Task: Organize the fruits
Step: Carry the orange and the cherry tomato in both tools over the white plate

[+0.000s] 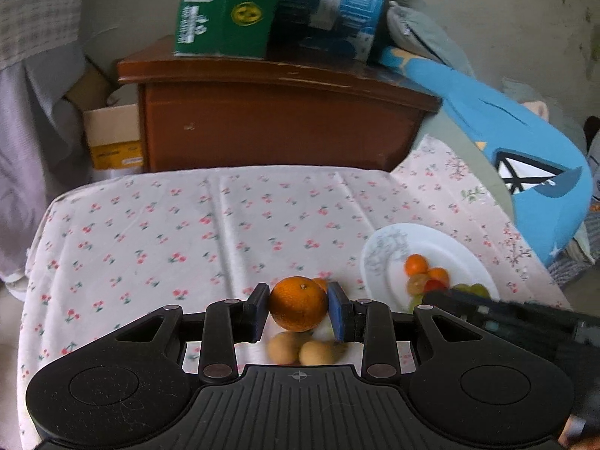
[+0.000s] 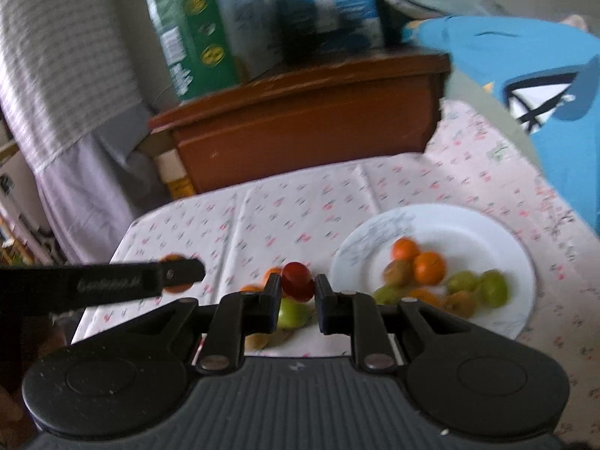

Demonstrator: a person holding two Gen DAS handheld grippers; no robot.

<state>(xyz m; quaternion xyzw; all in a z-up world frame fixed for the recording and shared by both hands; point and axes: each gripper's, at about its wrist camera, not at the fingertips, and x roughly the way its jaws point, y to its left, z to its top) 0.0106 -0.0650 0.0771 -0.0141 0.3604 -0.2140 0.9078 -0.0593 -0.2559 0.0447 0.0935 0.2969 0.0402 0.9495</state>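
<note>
My left gripper (image 1: pixel 298 305) is shut on an orange (image 1: pixel 298 303), held above the floral tablecloth. Two tan round fruits (image 1: pixel 300 352) lie under it. A white plate (image 1: pixel 397 255) to the right holds small oranges (image 1: pixel 416 264) and green fruits. My right gripper (image 2: pixel 298 287) is shut on a small red fruit (image 2: pixel 297 281), held left of the plate (image 2: pixel 468 225). A green fruit (image 2: pixel 294 313) and small oranges (image 2: pixel 272 273) lie on the cloth below it. The plate holds oranges (image 2: pixel 427 268), green fruits (image 2: pixel 493 287) and brownish ones. The left gripper's arm (image 2: pixel 112 283) crosses the left side.
A brown wooden cabinet (image 1: pixel 277 123) stands behind the table with a green box (image 1: pixel 225 7) and a blue box (image 1: pixel 337 7) on top. A blue cushion (image 1: pixel 525 157) lies at the right. A cardboard box (image 1: pixel 112 135) sits left of the cabinet.
</note>
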